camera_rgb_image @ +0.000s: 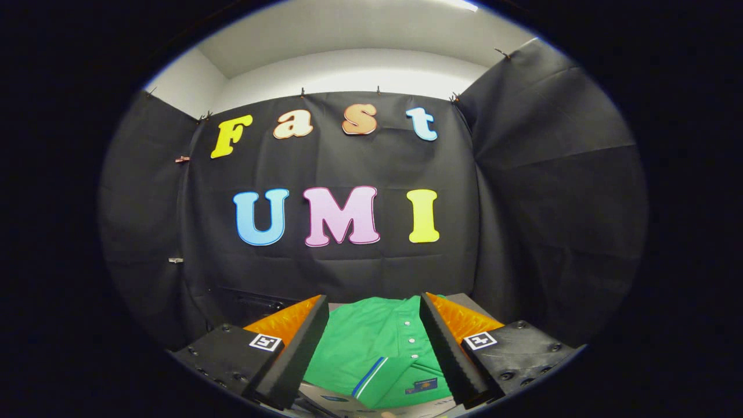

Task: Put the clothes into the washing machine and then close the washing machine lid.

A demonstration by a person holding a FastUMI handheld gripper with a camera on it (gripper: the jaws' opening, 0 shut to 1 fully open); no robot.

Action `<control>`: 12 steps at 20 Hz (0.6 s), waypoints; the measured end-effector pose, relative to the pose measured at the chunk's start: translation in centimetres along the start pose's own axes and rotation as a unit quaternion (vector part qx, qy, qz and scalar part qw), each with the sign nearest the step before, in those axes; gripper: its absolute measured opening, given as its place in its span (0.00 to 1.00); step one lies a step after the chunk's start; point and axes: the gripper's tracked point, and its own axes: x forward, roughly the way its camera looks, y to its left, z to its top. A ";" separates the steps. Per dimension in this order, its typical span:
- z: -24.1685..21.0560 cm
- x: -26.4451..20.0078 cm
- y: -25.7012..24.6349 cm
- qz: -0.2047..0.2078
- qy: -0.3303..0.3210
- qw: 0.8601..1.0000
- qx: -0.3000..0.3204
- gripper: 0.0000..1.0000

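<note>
**Open tool held above a green shirt**

Two fingers (pixel 290 360) fill the bottom of the frame, one at lower left and one at lower right, and they stand well apart with nothing clamped between them. Each carries a small square black-and-white marker (pixel 266 342) on its upper face. The tool (pixel 376 348) as a whole points forward toward the booth's dark cloth wall (pixel 348 273), which takes up the middle and both sides of the frame.

Between the two fingers, at bottom centre, lies a green shirt (pixel 360 342). It shows through the gap and reaches a little beyond the fingertips. A row of small pale buttons (pixel 409 339) runs down it, nearer the right finger. A blue and white stripe (pixel 368 377) crosses its lower part, and a small dark label (pixel 422 386) sits just beside that stripe near the bottom edge. Neither finger can be seen touching the cloth; whether the tool is above it or against it cannot be told.

A pale wall (pixel 348 72) shows above the dark cloth at the top of the frame.
</note>
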 end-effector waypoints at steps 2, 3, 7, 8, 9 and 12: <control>-0.5 1.6 -1.4 -0.014 0.017 1.000 0.008 0.98; -0.8 2.3 -2.0 -0.020 0.026 0.999 0.013 0.98; -2.7 5.3 -3.4 -0.031 0.072 0.996 0.043 0.98; -3.4 5.9 -3.5 -0.029 0.085 0.995 0.047 0.98; -3.9 6.5 -3.7 -0.031 0.097 0.994 0.046 0.98; -5.5 8.0 -4.2 -0.033 0.127 0.991 0.033 0.98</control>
